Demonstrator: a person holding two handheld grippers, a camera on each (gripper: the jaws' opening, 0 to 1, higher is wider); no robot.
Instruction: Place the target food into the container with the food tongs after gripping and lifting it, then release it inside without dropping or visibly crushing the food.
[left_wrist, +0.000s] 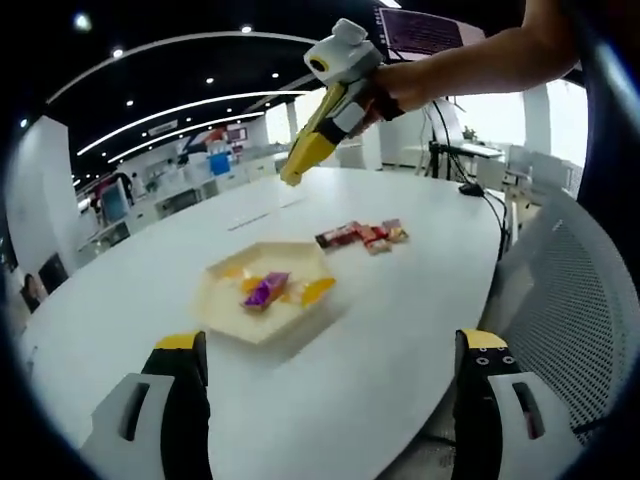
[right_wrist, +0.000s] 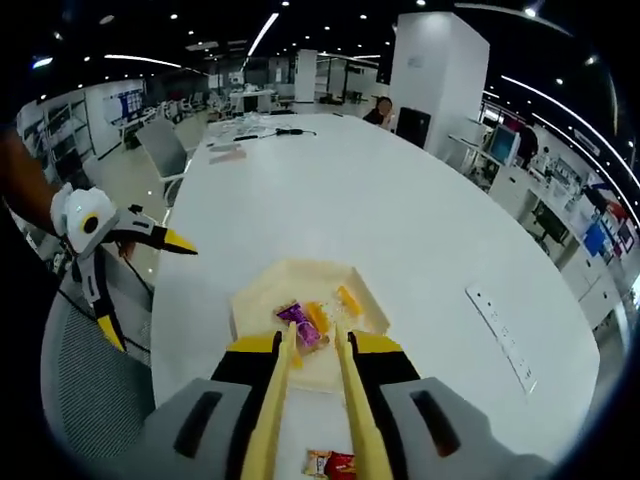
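- Black-and-yellow jaws of the left hand-held gripper rose nearest the lens in the left gripper view, standing wide apart with nothing between them, above the near edge of the white tabletop.
- Just beyond those jaws sat the container, a pale, shallow, many-sided tray resting flat on the tabletop.
- Inside the container lay a purple-wrapped food piece near its middle, with orange pieces just beside it.
- Past the container, on its far right side, a small cluster of red and brown wrapped snacks lay on the bare tabletop, apart from the tray.
- Above and beyond the container, the right hand-held gripper hung in the air, held by a person's hand, carrying yellow food tongs that pointed down toward the tabletop.
- In the right gripper view, the right hand-held gripper clasped the yellow food tongs, whose two arms ran forward with a narrow gap between them; their tips reached the near rim of the container, close to the purple-wrapped food piece, and whether they touched it could not be told.
- To the container's left in that view, the left hand-held gripper hovered off the tabletop's edge, its jaws spread.
- A grey mesh chair stood to the right of the container, beside the tabletop.
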